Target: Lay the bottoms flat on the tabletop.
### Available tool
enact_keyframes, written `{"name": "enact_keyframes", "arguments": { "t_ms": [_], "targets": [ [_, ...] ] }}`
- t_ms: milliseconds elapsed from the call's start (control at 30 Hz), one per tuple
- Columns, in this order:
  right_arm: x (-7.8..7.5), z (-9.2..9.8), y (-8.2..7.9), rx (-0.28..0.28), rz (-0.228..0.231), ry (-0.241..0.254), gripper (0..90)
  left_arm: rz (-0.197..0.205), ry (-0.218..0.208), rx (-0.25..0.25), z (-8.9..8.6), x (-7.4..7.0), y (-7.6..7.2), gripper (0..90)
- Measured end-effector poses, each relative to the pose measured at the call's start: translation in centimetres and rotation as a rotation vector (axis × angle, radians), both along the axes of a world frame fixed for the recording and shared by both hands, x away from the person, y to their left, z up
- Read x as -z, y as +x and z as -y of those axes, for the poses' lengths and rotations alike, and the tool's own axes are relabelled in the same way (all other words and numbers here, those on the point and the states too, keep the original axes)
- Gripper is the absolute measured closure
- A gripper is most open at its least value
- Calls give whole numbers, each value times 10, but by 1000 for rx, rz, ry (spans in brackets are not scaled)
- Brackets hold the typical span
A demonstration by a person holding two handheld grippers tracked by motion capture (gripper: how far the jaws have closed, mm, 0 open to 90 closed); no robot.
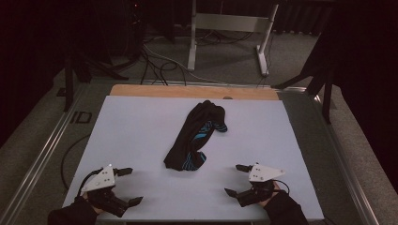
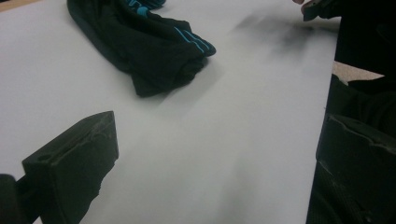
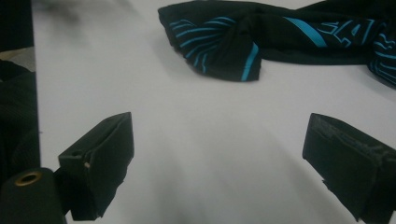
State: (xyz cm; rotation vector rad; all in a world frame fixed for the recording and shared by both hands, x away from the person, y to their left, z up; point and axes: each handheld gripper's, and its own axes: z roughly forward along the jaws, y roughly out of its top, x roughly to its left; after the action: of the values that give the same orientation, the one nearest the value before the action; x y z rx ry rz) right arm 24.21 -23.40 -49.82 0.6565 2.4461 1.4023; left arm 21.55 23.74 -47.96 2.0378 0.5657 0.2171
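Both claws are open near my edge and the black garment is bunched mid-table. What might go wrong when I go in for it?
1. The crumpled black fabric garment with blue stripes lies folded over itself, so a claw may pinch several layers and lift a clump.
2. The left claw and right claw sit well short of it; dragging it across the smooth white table sheet could bunch it further.

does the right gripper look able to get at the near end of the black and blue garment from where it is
Probably yes. The right gripper is open, and only bare white table top lies between it and the black and blue garment; the left gripper stands off to the side.
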Motion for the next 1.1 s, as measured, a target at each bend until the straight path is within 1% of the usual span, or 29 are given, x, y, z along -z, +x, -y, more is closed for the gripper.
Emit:
{"name": "enact_keyframes", "arguments": {
  "t_ms": [67,100,133,167,200,233,300,367,433,467,500,533,567,600,633,667,700,767,833,867,933,967,1000,1033,1067,1100],
  "targets": [
    [-2,-1,-2,-6,2,-2,90,3,9,12,2,-2,-1,1],
    [-4,-1,-2,-8,7,-4,91,2,5,15,3,-3,-1,1],
    [-6,-1,-3,-14,2,18,91,1,8,22,4,-4,-1,1],
    [-8,-1,-3,-15,5,30,91,8,11,26,4,-6,-2,1],
    [-11,-1,-4,-9,16,21,91,4,4,30,4,-8,-2,1],
    [-14,0,-5,-7,24,24,91,1,-3,31,4,-9,-1,1],
    [-19,1,-5,-8,29,45,91,1,-9,39,5,-12,0,1],
    [-25,2,-6,-5,31,31,91,2,-11,48,6,-16,1,2],
    [-31,3,-5,-3,33,30,91,0,-14,53,7,-20,2,1],
    [-34,3,-5,-4,36,38,91,7,-9,59,8,-21,3,1],
    [-37,3,-4,-6,43,35,91,6,-10,64,9,-23,3,1],
    [-40,3,-4,1,57,24,91,8,-11,62,9,-26,4,1],
    [-42,3,-3,9,69,24,91,13,-12,62,9,-28,5,1],
    [-42,3,-3,9,69,24,91,13,-12,62,9,-28,5,1],
    [-45,3,-2,15,73,19,91,14,-23,64,10,-32,8,1],
    [-51,2,2,23,82,20,91,18,-18,65,10,-34,10,2],
    [-54,2,3,24,89,17,91,17,-19,68,11,-35,11,1],
    [-59,0,6,29,89,19,91,8,-10,72,13,-38,14,1],
    [-64,-4,8,38,100,5,91,6,-16,69,15,-41,18,2],
    [-65,-6,9,47,103,7,91,5,-26,64,15,-43,20,1],
    [-66,-9,13,68,106,16,91,12,-30,55,17,-46,24,2],
    [-67,-11,15,68,102,21,91,17,-27,49,18,-48,26,1],
    [-68,-13,17,72,99,16,91,18,-28,47,19,-50,28,1],
    [-69,-15,19,75,100,9,91,18,-23,40,20,-52,30,1],
    [-71,-17,21,71,106,10,91,26,-16,30,21,-55,33,2],
    [-73,-19,24,78,106,12,91,27,-15,23,22,-57,36,1]
  ]
}}
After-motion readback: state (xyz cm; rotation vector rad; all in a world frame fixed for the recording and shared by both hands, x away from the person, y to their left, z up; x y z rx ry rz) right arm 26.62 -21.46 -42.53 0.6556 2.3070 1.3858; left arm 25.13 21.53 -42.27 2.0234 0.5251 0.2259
